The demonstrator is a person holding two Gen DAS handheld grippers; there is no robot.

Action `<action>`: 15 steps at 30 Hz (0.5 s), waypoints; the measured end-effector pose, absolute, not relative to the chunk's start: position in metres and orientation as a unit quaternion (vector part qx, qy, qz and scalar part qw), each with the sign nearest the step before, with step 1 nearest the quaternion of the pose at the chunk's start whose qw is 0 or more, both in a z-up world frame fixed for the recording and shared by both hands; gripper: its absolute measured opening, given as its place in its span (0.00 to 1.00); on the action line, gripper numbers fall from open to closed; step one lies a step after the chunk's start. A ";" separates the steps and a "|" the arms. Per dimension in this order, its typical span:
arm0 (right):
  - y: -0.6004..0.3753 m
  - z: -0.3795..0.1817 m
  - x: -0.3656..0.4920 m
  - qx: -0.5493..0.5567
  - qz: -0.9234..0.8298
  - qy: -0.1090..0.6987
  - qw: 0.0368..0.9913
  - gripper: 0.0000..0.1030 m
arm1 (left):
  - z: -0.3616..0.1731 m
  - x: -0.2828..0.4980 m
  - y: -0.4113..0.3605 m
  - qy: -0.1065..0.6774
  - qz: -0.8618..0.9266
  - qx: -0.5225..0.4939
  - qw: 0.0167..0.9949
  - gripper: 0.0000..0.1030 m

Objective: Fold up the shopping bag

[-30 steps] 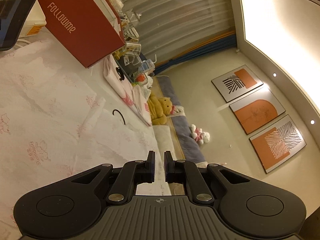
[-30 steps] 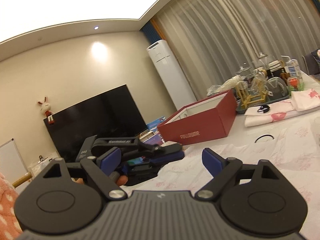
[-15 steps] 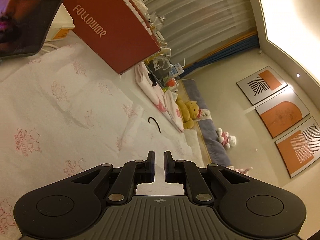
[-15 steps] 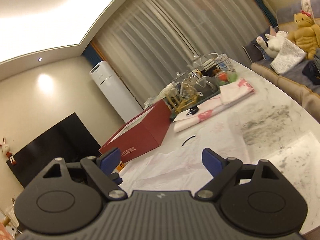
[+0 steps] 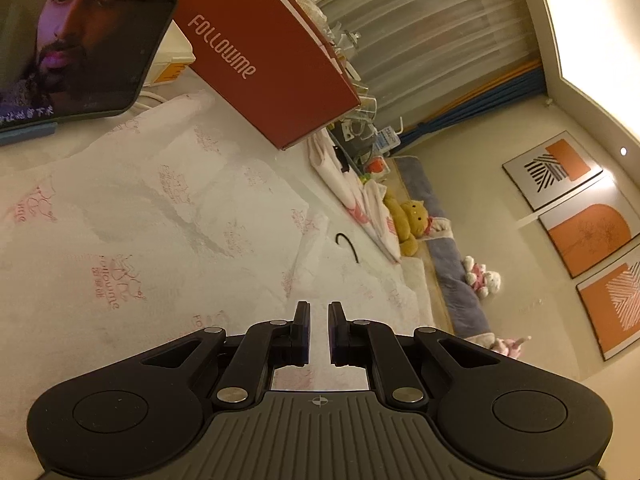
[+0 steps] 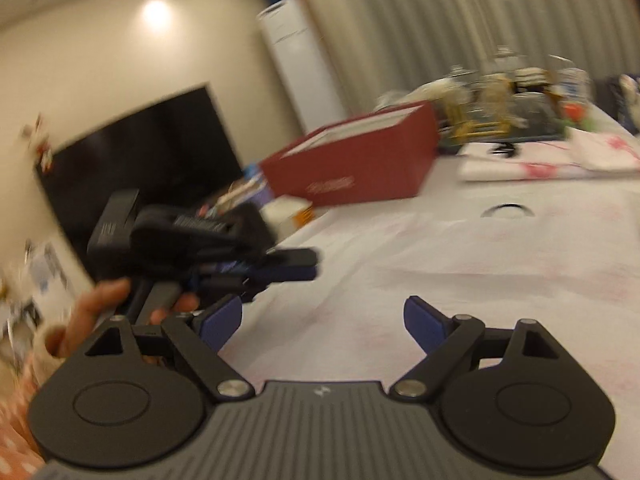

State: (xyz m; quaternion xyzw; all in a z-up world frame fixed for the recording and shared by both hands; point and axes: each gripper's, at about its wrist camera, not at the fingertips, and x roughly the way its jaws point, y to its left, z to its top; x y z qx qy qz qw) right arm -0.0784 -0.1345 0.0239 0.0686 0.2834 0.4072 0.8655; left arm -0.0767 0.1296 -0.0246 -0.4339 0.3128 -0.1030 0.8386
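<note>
A white shopping bag [image 5: 168,216] with pink "Followme" prints lies flat and crumpled on the table; it also shows in the right wrist view [image 6: 460,256], with its cut-out handle [image 6: 508,211] at the far end. My left gripper [image 5: 318,320] hovers over the bag's near edge, its jaws nearly closed with a narrow gap and nothing between them. My right gripper [image 6: 322,320] is wide open and empty above the bag. The left gripper [image 6: 280,266] also shows in the right wrist view, held in a hand at the bag's left side.
A red "Followme" box [image 5: 264,52] stands beyond the bag. A phone [image 5: 76,40] playing video leans at the left. Folded white-and-pink bags [image 5: 352,196] and a tray of glassware [image 6: 504,112] sit at the far end. A black band [image 5: 348,244] lies by the bag.
The left gripper has moved closer over the bag and toward the phone and box. The right wrist view has swung back left and is motion-blurred; the left gripper is in its sight again.
</note>
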 end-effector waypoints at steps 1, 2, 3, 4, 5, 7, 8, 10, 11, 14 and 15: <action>-0.119 0.022 -0.081 0.047 0.418 0.285 0.862 0.86 | -0.024 -0.079 0.130 0.318 -0.095 -0.424 0.843 0.07; -0.107 0.019 -0.084 0.028 0.422 0.288 0.859 0.85 | -0.023 -0.082 0.131 0.322 -0.087 -0.415 0.847 0.07; -0.095 0.017 -0.086 0.009 0.427 0.292 0.856 0.83 | -0.025 -0.085 0.133 0.325 -0.083 -0.411 0.848 0.07; -0.087 0.013 -0.086 -0.003 0.427 0.298 0.854 0.79 | -0.026 -0.088 0.135 0.328 -0.079 -0.408 0.848 0.07; -0.079 0.009 -0.087 -0.015 0.427 0.305 0.851 0.77 | -0.027 -0.091 0.138 0.332 -0.078 -0.406 0.848 0.07; -0.071 0.000 -0.086 -0.033 0.416 0.322 0.850 0.68 | -0.030 -0.094 0.140 0.337 -0.074 -0.401 0.849 0.07; -0.070 -0.003 -0.086 -0.041 0.406 0.326 0.853 0.65 | -0.031 -0.096 0.141 0.339 -0.072 -0.398 0.849 0.07; -0.067 -0.005 -0.090 -0.067 0.386 0.311 0.866 0.42 | -0.037 -0.096 0.144 0.343 -0.073 -0.399 0.847 0.07; -0.067 -0.005 -0.090 -0.074 0.380 0.310 0.868 0.33 | -0.039 -0.096 0.145 0.341 -0.076 -0.403 0.846 0.07; -0.069 -0.004 -0.087 -0.080 0.369 0.312 0.872 0.09 | -0.044 -0.097 0.148 0.336 -0.086 -0.417 0.840 0.07; -0.071 -0.003 -0.084 -0.072 0.370 0.317 0.871 0.06 | -0.046 -0.097 0.150 0.334 -0.089 -0.423 0.838 0.07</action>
